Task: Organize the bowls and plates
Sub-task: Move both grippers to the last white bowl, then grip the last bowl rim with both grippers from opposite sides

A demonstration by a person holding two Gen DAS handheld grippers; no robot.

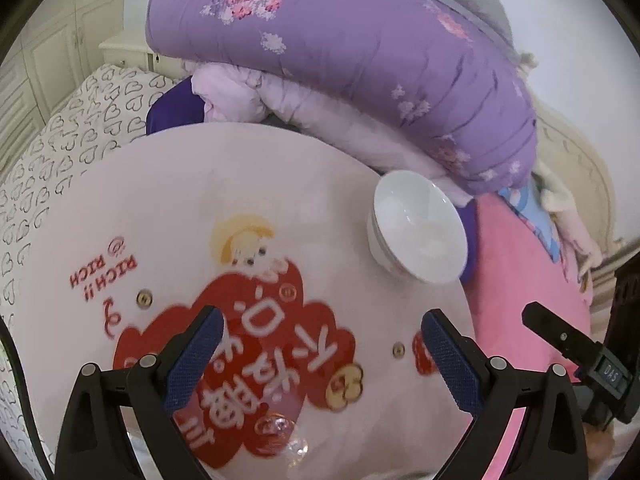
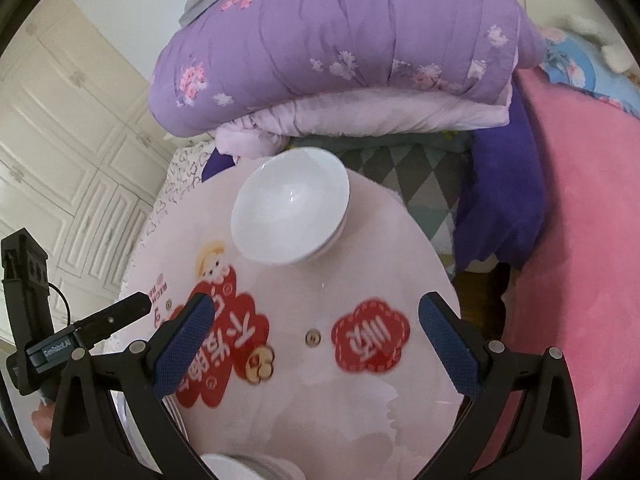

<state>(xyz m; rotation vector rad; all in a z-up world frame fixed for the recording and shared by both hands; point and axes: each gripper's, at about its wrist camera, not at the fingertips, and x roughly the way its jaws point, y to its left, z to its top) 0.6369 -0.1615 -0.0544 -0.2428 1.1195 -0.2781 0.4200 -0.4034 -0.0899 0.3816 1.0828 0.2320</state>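
1. A round pink table (image 1: 224,184) fills the middle of the view, printed with a red cloud-shaped sticker (image 1: 256,360) and a small cartoon child (image 1: 244,244).
2. A stack of white bowls (image 1: 416,228) stands upright at the far right edge of the table.
3. The left gripper (image 1: 320,360) hovers over the near part of the table, above the sticker, its blue-padded fingers (image 1: 192,364) spread wide with nothing between them.
4. The tip of the right gripper (image 1: 560,336) shows just off the table's right side; its jaws cannot be seen.
5. Beyond the table's far edge lies a folded purple floral quilt (image 1: 340,60).
6. A pink blanket (image 1: 532,280) lies right of the table.
7. A heart-patterned sheet (image 1: 60,148) lies to the table's left.
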